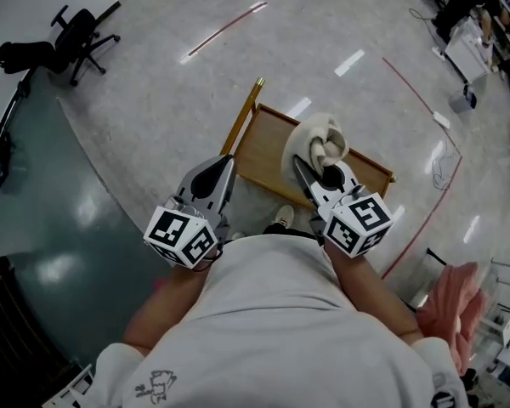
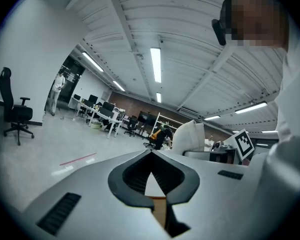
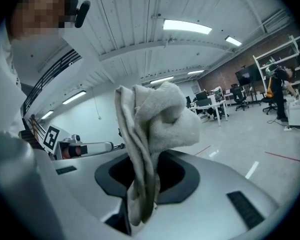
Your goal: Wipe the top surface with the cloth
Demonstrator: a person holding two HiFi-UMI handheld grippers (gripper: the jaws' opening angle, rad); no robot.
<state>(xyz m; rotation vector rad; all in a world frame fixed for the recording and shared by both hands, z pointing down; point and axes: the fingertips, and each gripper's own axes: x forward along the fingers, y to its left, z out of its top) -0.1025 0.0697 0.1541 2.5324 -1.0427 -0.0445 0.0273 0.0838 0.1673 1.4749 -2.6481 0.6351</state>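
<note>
Right tongs (image 3: 140, 201) pinch one fold of the cloth (image 3: 157, 119); dragging it across the bench (image 1: 268, 147) could pull it free. Left tongs (image 2: 151, 153) closed, empty.

Small wooden table (image 1: 263, 155) sits on the grey floor (image 1: 170, 100). Office chair (image 1: 81, 36) stands well off, plus red tape lines (image 1: 225, 28).

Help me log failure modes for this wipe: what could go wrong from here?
1. The cream terry cloth is pinched by a thin fold in the right gripper, its bulk bunched beyond the jaws; it may slip out under rubbing.
2. Balled like that, it would likely touch only a small patch of the light-brown wooden top.
3. The left gripper is shut and empty, so nothing steadies that top.
</note>
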